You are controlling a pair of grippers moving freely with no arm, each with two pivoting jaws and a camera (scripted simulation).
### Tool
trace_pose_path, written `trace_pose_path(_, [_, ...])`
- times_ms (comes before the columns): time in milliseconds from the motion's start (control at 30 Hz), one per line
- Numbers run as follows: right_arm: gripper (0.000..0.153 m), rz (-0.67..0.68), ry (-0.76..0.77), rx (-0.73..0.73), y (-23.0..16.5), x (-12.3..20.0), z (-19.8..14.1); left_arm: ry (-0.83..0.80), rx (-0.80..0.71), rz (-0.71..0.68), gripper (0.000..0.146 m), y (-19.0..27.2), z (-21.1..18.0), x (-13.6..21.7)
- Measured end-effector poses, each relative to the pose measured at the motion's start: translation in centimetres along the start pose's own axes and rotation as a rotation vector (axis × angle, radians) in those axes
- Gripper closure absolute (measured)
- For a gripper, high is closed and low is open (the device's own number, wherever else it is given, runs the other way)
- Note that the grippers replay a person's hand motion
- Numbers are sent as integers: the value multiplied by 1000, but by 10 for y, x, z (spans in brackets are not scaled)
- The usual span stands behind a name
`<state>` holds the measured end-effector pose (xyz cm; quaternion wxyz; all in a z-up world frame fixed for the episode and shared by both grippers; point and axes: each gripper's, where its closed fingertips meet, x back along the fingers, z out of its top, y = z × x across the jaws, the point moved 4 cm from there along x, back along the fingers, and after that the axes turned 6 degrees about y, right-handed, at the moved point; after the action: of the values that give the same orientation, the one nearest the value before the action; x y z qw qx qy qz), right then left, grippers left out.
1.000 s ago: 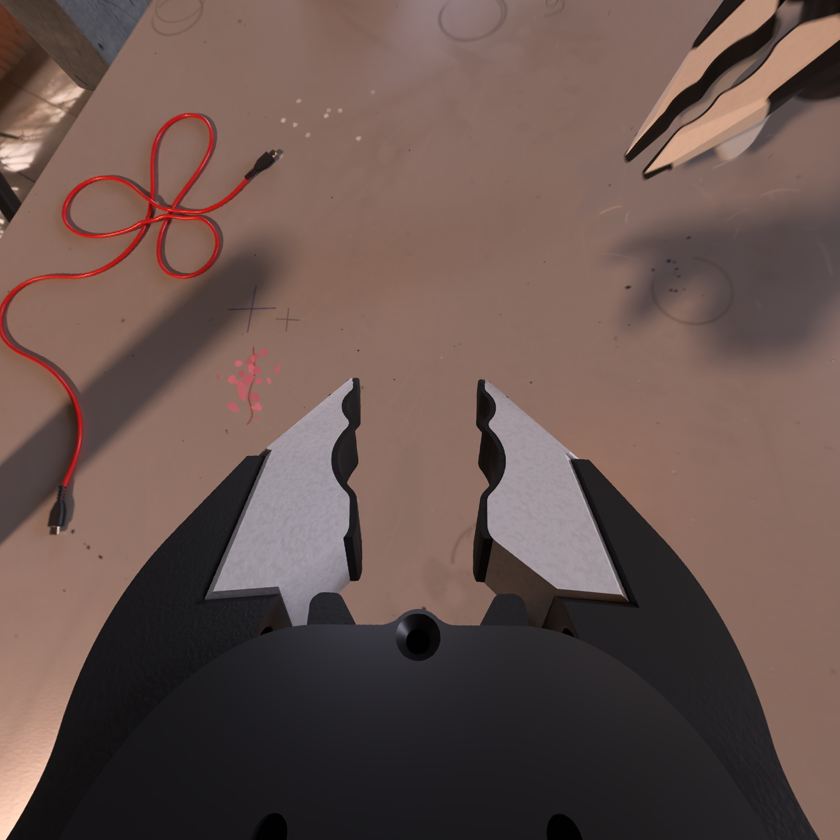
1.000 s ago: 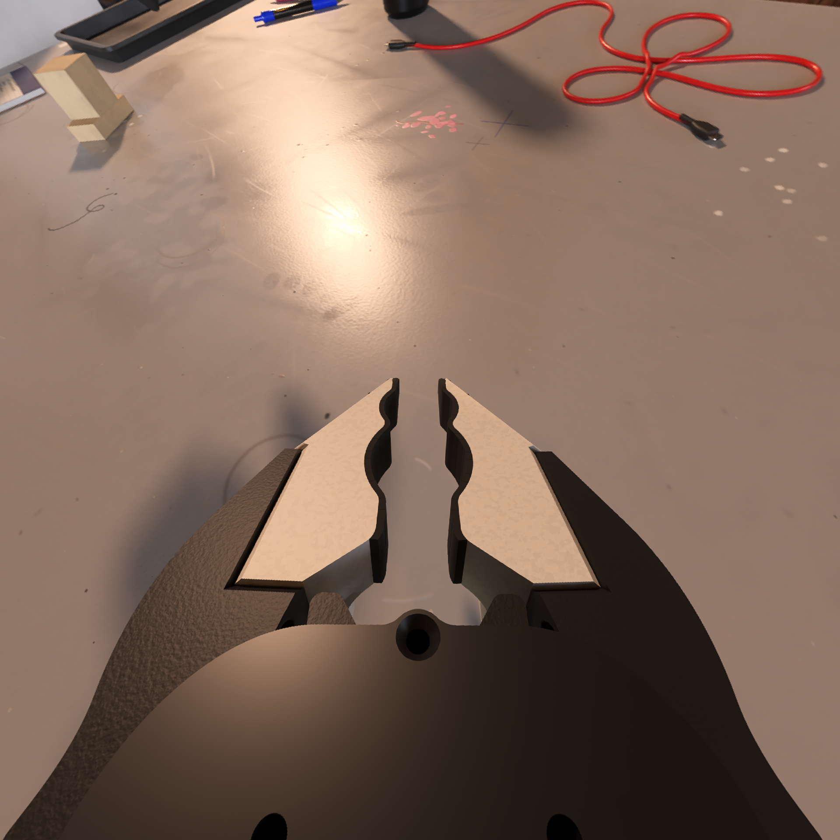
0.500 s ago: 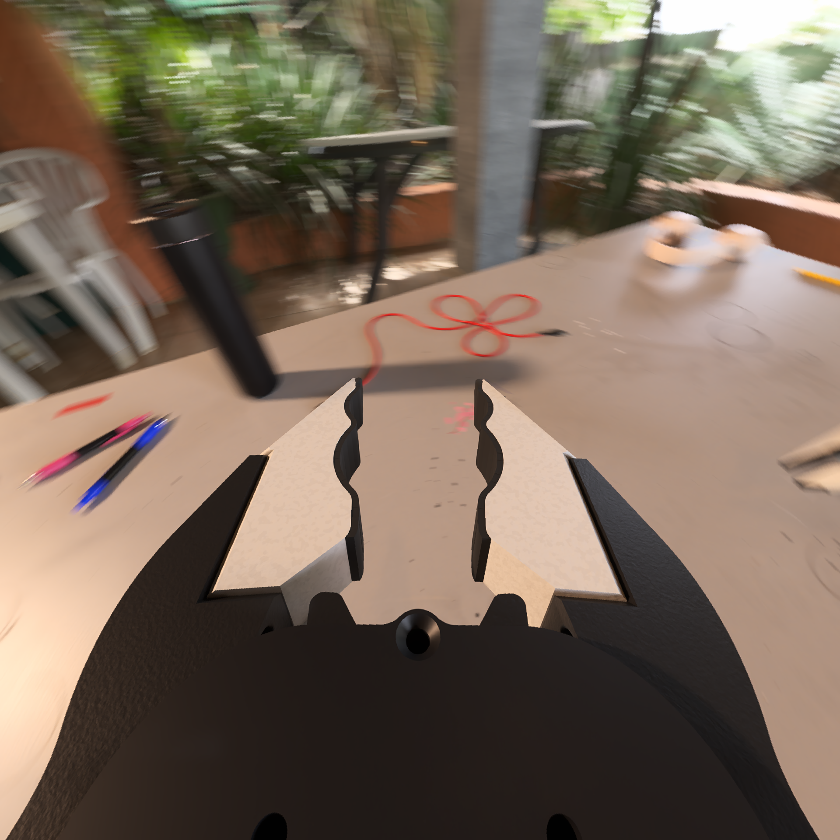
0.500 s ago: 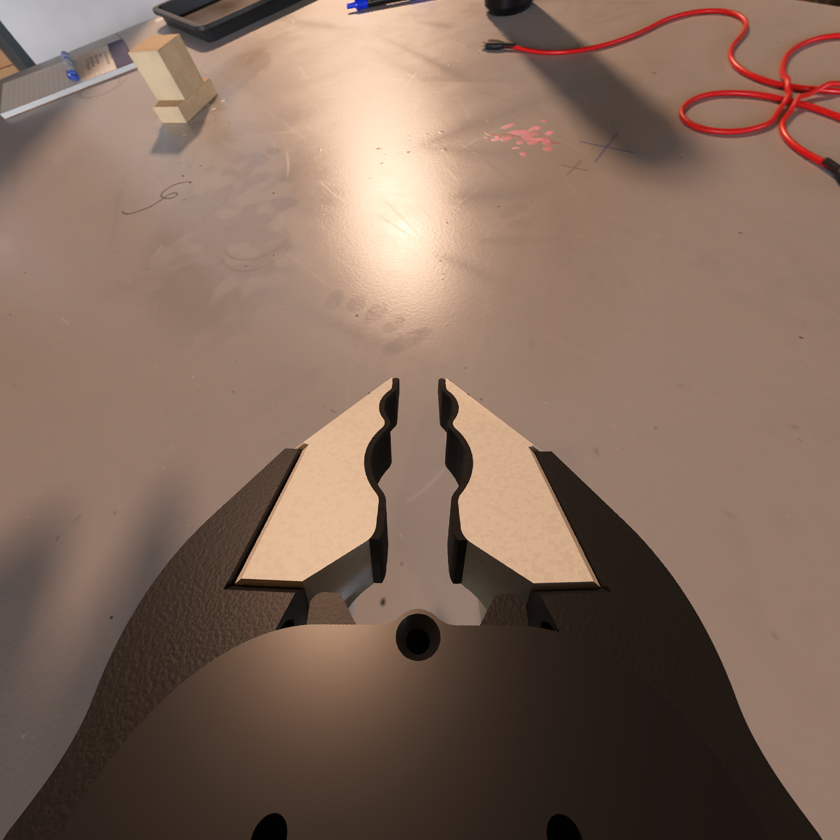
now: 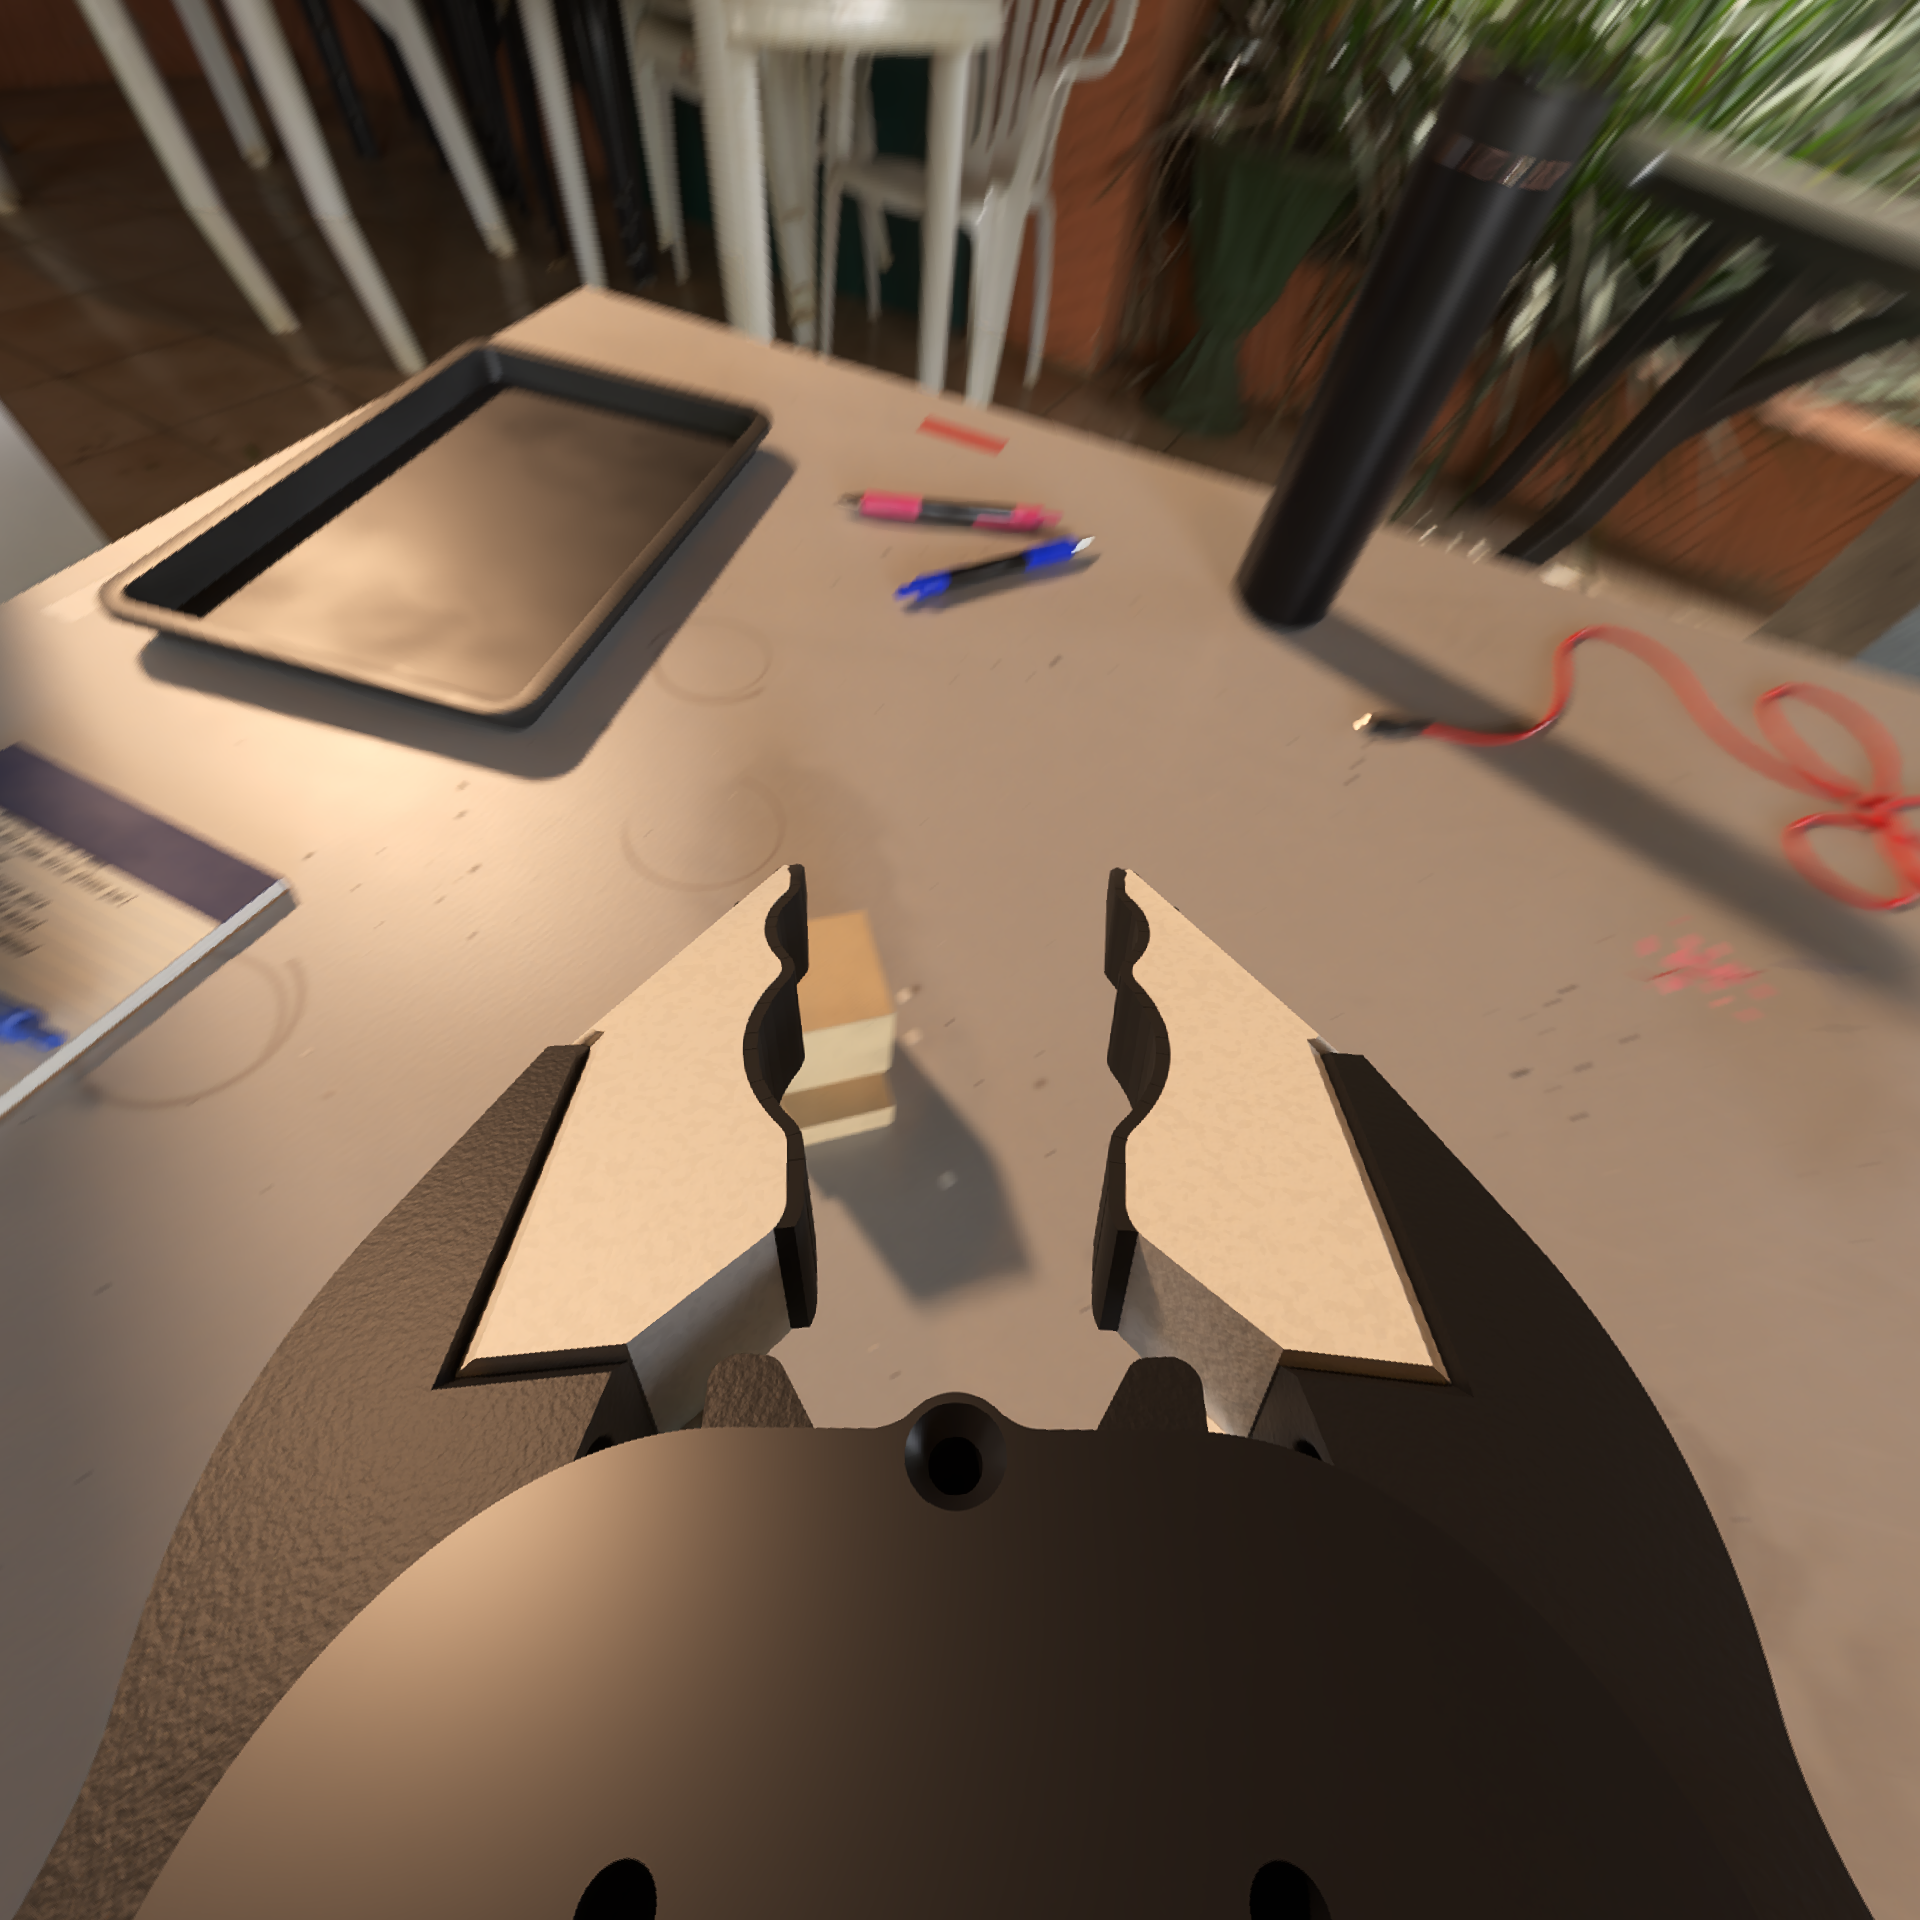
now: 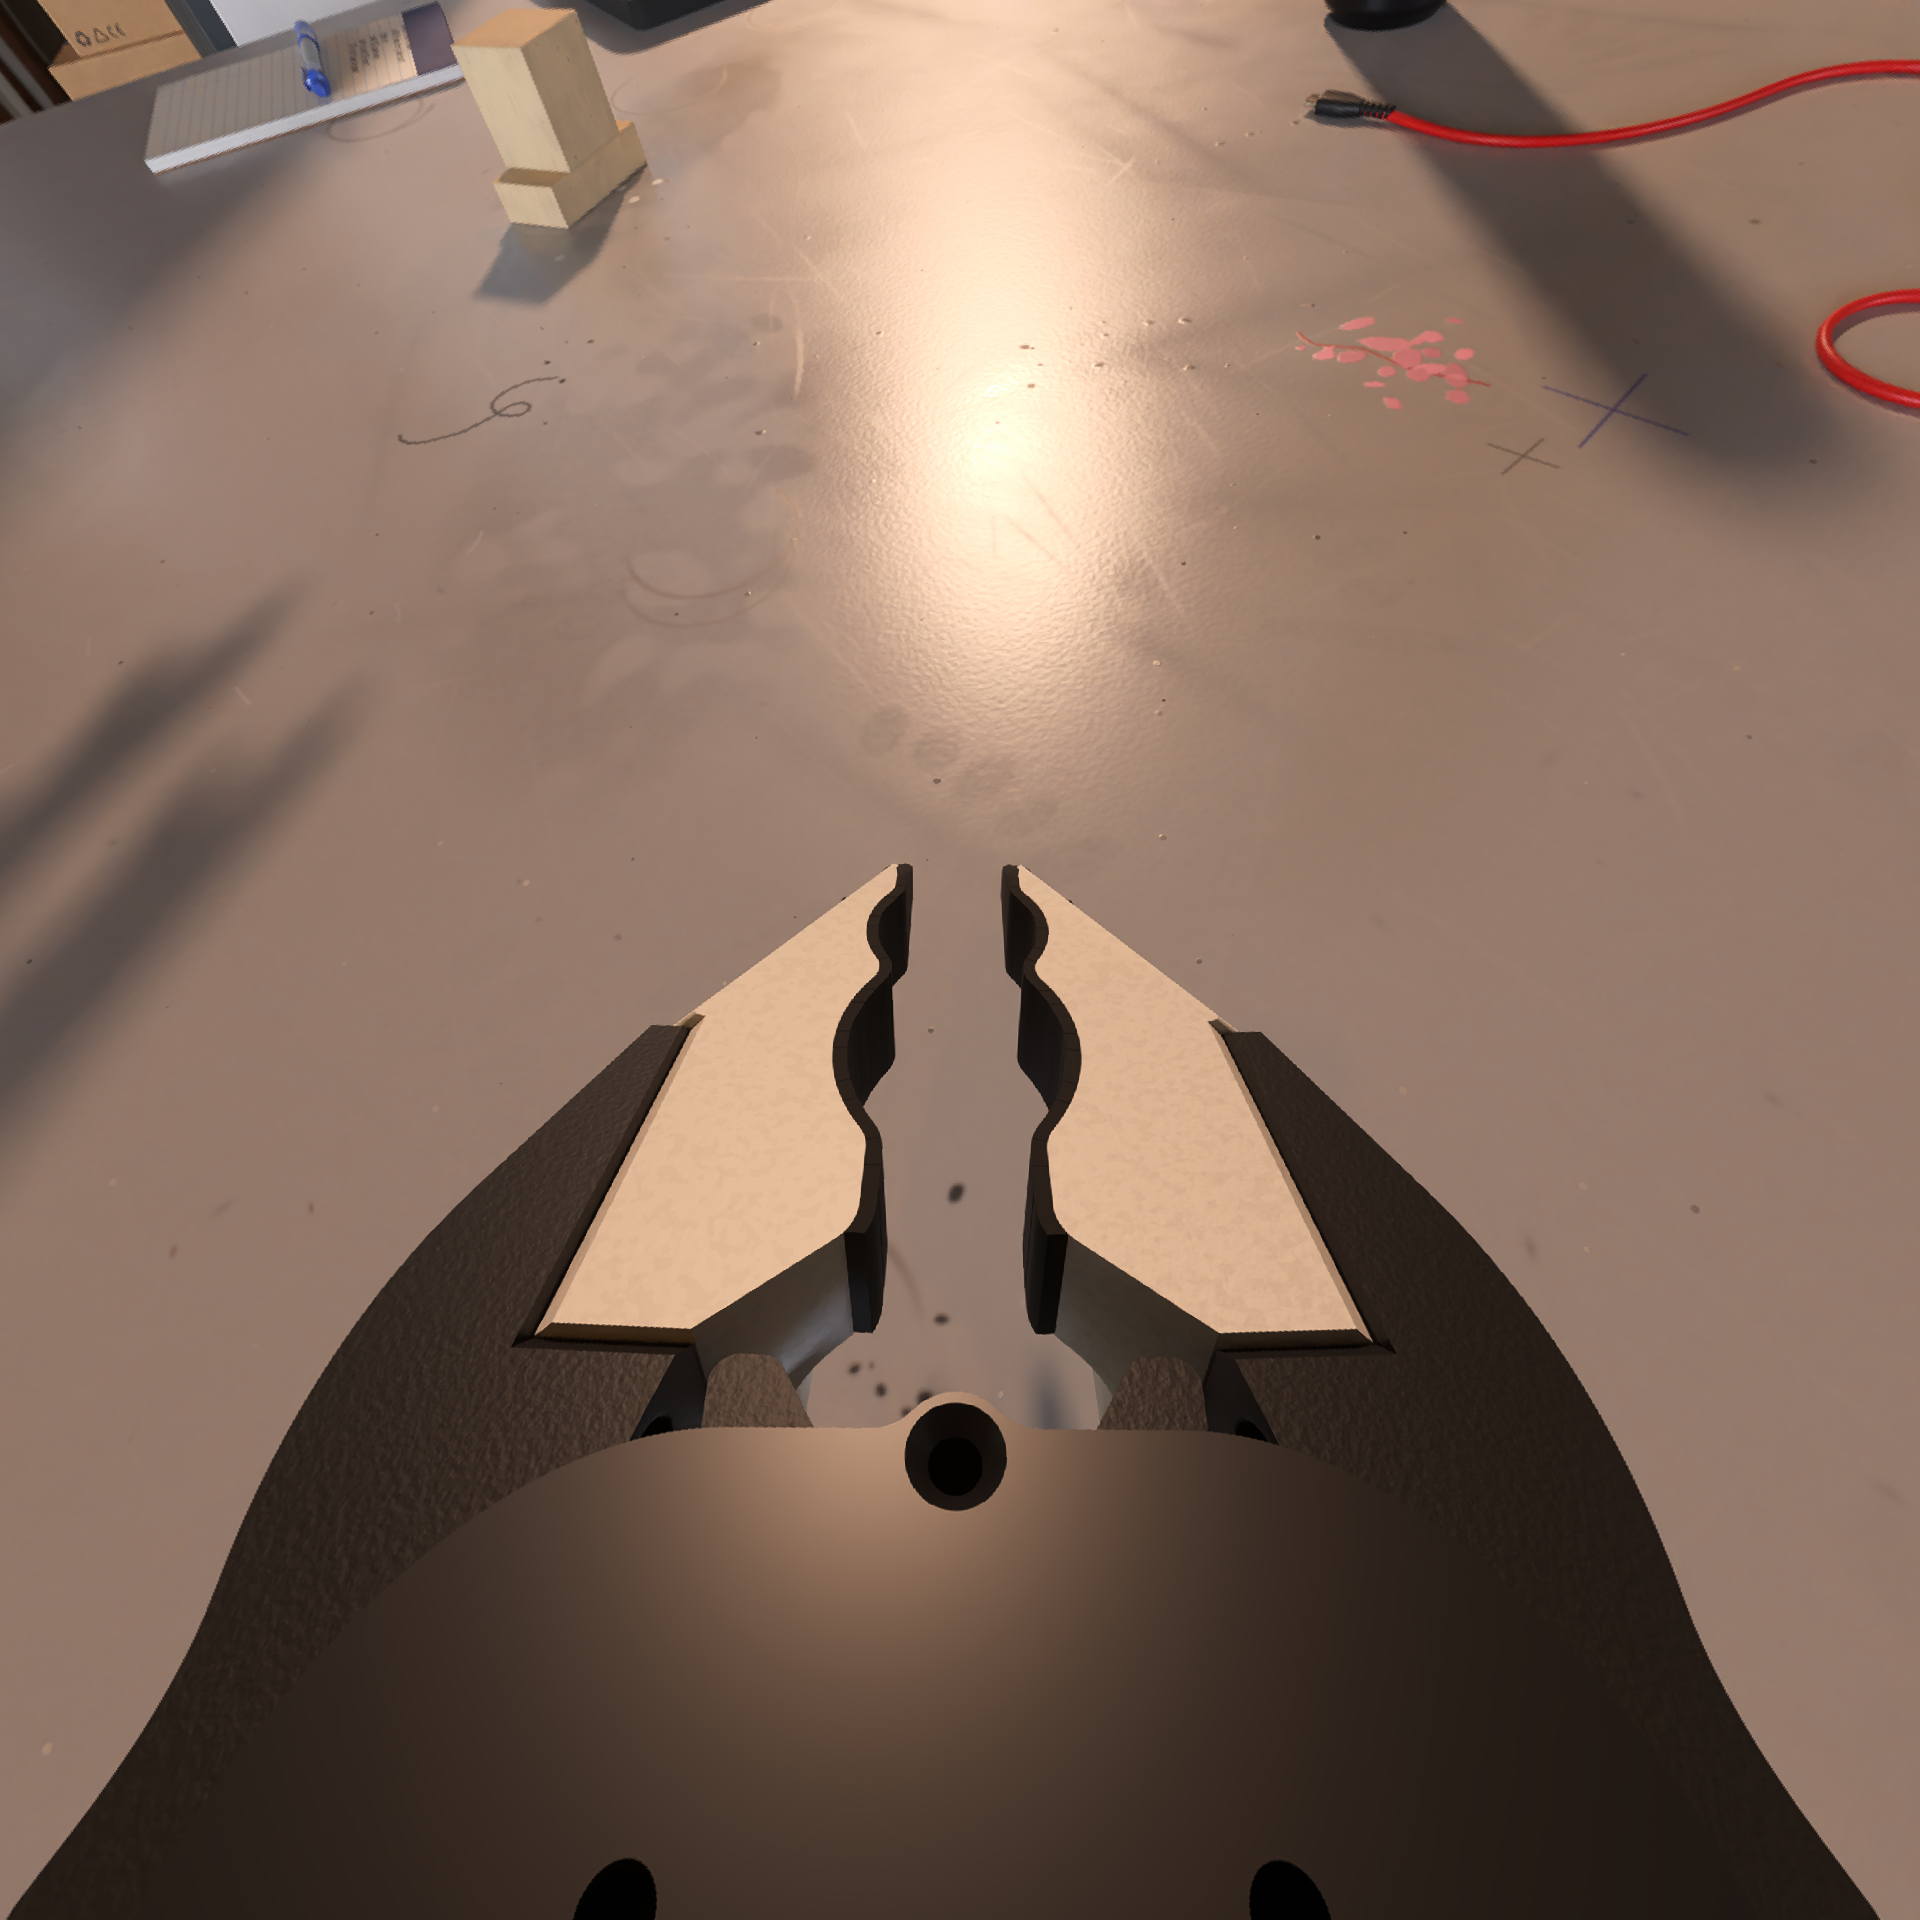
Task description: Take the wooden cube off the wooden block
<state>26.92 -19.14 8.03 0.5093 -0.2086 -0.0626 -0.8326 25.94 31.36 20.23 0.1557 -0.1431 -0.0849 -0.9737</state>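
Overhead, the left gripper [image 5: 954,914] is hanging above the table [image 5: 1039,748] with its jaws spread wide, gripping nothing and touching nothing. Its left finger [image 5: 665,1122] is partly covering the wooden cube [image 5: 844,987] in the left wrist view, so only the cube's right part is showing; the cube is lying beyond and below the fingertips, slightly left of the gap rather than inside it. The right gripper [image 6: 956,883] is hovering low over bare tabletop with its jaws drawn close, only a narrow slit showing between them, and nothing is sitting in that slit.

In the right wrist view the wooden cube [image 6: 530,94] is standing far off at the upper left, a tall pale piece resting on the wooden block [image 6: 566,182], a flatter slab whose corner is sticking out in front like a step. Both are light, unpainted wood and are casting a shadow toward the camera. In the left wrist view the wooden block [image 5: 847,1107] is showing as a thin lighter layer under the cube.

Around them a black tray [image 5: 457,530] is lying beyond the cube, a notepad [image 5: 114,914] to the left, a pink marker [image 5: 951,511] and a blue pen [image 5: 992,566] farther back, a black cylinder [image 5: 1392,364] upright at the right, and a red cable [image 5: 1766,758] looping along the right edge.
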Motion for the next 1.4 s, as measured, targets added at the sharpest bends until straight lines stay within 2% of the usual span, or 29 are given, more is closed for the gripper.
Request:
trace_pose_path(100, [136,-4,-2,3,0,0,0,-91,-61,68,82,-13,-25,-15])
trace_pose_path(267, [135,-32,0,-8,6,5,-2,-239,-27,109,74,-17,-64,-48])
trace_pose_path(467, [135,-97,10,-44,19,22,-9,-329,6,225,71,-29,-81,-72])
trace_pose_path(633, [135,-166,23,-82,29,42,-16,-354,110,310,79,-44,-93,-91])
trace_pose_path(767, [135,-201,32,-111,35,54,-21,-403,87,391,86,-51,-106,-99])
trace_pose_path(900, [135,-210,32,-114,37,56,-22,-423,57,395,91,-48,-111,-104])
trace_pose_path(1033, [135,-192,29,-104,34,50,-20,-378,13,319,94,-38,-86,-94])
trace_pose_path(1167, [135,-157,19,-86,30,41,-17,-207,-106,196,94,-7,-33,-71])
trace_pose_path(1300, [135,-117,9,-63,23,30,-13,-39,-297,51,94,59,20,-40])
trace_pose_path(1400, [135,-96,3,-45,19,24,-11,67,-493,-97,94,128,40,-14])
